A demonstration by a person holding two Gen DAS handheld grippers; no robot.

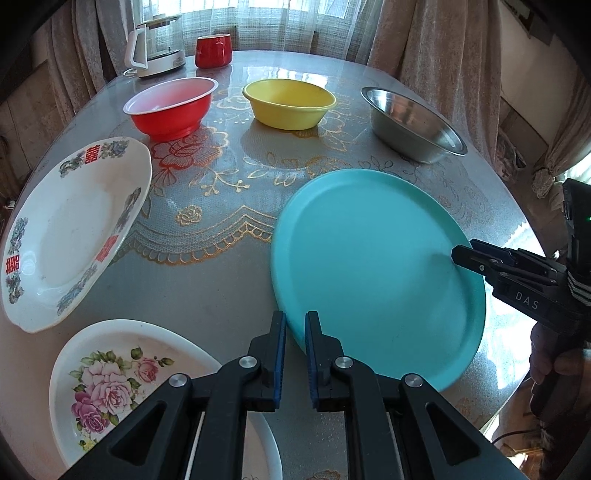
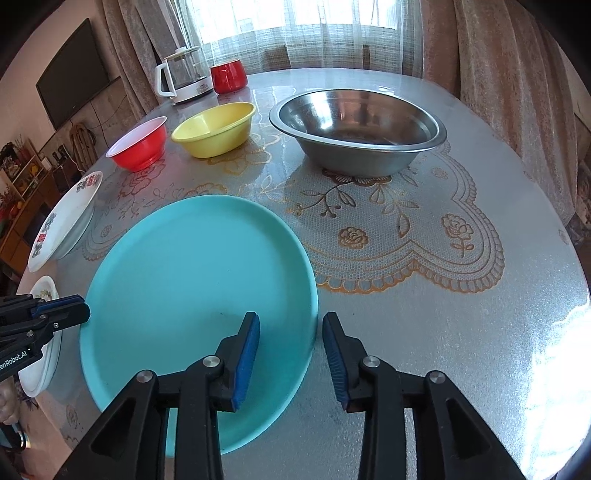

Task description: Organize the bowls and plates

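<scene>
On the right gripper [image 1: 461, 258] "DAS"; jaws parted, left gripper [image 1: 295, 325] nearly closed.

Round table [image 2: 480, 295]: glossy grey cover, gold lace-and-flower print at centre.
Glass kettle [image 1: 157, 46], white handle and base: far left on table.
Red mug [image 1: 213, 50]: just right of kettle, near it, upright.
Sheer white curtain [image 2: 332, 26] over bright window: beyond far table edge.
Heavy beige drapes [image 2: 517, 92]: hang on both sides of window.
Dark flat screen [image 2: 74, 74]: on left wall.
Shelf unit [image 2: 22, 173] with small items: below screen, far left; contents too small to identify.
</scene>
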